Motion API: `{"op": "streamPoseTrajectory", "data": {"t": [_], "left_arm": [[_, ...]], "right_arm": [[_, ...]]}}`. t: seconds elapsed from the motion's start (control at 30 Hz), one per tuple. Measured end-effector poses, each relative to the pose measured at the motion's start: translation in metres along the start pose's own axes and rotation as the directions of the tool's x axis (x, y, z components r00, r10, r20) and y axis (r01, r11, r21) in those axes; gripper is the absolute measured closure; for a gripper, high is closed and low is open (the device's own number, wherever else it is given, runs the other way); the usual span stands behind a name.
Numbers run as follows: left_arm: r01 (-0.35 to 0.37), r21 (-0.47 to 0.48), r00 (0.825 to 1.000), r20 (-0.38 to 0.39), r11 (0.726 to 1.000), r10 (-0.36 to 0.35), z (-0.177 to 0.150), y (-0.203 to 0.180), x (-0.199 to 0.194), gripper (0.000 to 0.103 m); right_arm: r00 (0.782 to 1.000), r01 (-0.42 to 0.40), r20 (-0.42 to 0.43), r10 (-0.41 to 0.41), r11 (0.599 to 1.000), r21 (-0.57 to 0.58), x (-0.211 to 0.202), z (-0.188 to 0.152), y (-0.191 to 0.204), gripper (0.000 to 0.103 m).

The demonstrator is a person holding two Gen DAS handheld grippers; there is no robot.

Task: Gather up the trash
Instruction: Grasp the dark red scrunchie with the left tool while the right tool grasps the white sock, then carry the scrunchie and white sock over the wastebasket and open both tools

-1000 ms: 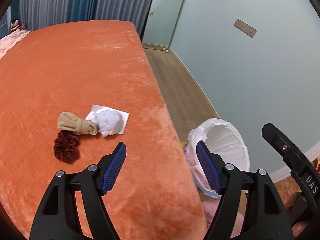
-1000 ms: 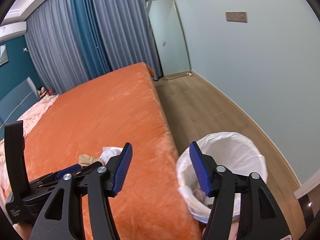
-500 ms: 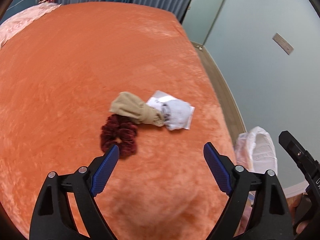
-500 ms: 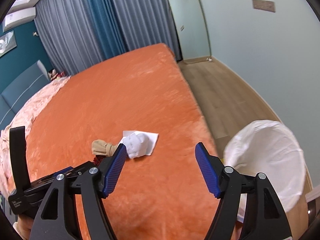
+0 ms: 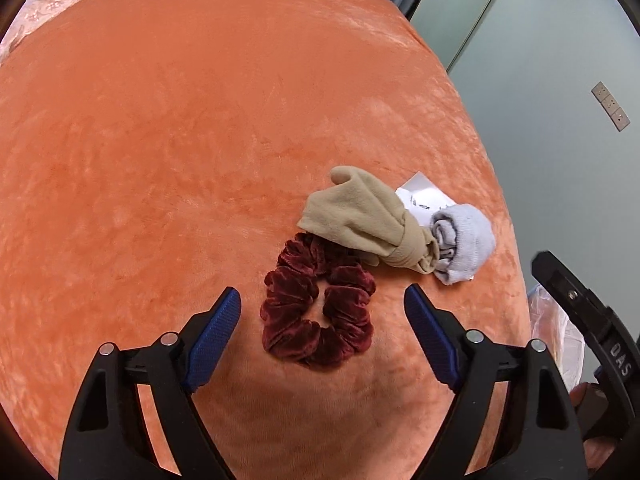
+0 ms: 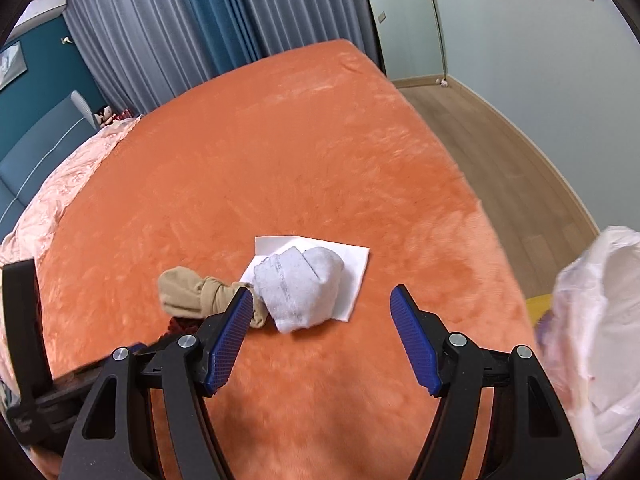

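Hovering our left gripper (image 5: pixel 322 314) wide open over the maroon scrunchie (image 5: pixel 318 306), we keep our right gripper (image 6: pixel 322 316) wide and empty near the white sock (image 6: pixel 300 290).

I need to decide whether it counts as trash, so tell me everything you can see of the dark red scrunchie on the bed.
The dark red scrunchie is a gathered ring of velvet-looking fabric with an open centre, lying flat on the orange blanket. Its far edge sits under or against the tan sock bundle. It lies ahead of the open left gripper, between the blue fingers, untouched. In the right wrist view only a sliver shows.
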State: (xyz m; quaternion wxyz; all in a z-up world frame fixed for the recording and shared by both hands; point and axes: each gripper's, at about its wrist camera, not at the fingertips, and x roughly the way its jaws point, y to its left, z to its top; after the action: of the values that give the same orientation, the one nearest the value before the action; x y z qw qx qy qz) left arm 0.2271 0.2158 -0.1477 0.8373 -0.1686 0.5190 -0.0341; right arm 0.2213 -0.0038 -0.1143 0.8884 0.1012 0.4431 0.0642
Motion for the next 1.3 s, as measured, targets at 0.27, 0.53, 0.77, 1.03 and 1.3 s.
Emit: {"op": "streamPoseTrajectory", "data": {"t": [0.27, 0.53, 0.77, 1.03, 1.3], "left_arm": [[0.013, 0.008, 0.999, -0.035, 1.0, -0.013, 0.0, 0.002, 0.027, 0.049], [0.029, -0.016, 0.999, -0.019, 0.999, -0.029, -0.002, 0.003, 0.015, 0.078], [0.061, -0.011, 0.998, 0.005, 0.998, -0.061, -0.018, -0.017, -0.018, 0.082], [0.127, 0.055, 0.991, 0.037, 0.99, -0.129, -0.043, -0.07, -0.069, 0.082], [0.188, 0.175, 0.977, 0.065, 0.966, -0.202, -0.065, -0.144, -0.109, 0.082]], "right_arm": [[0.999, -0.008, -0.052, 0.008, 1.0, 0.005, 0.051, -0.001, 0.009, 0.037], [0.996, -0.052, -0.075, 0.052, 0.999, 0.001, 0.05, -0.006, 0.017, 0.079], [0.998, -0.065, -0.01, 0.065, 0.998, 0.023, -0.006, -0.008, 0.001, 0.086], [0.991, -0.068, 0.121, 0.055, 0.992, 0.103, -0.097, -0.008, -0.035, 0.086], [0.971, -0.063, 0.238, 0.016, 0.98, 0.191, -0.178, -0.009, -0.083, 0.085]]}}
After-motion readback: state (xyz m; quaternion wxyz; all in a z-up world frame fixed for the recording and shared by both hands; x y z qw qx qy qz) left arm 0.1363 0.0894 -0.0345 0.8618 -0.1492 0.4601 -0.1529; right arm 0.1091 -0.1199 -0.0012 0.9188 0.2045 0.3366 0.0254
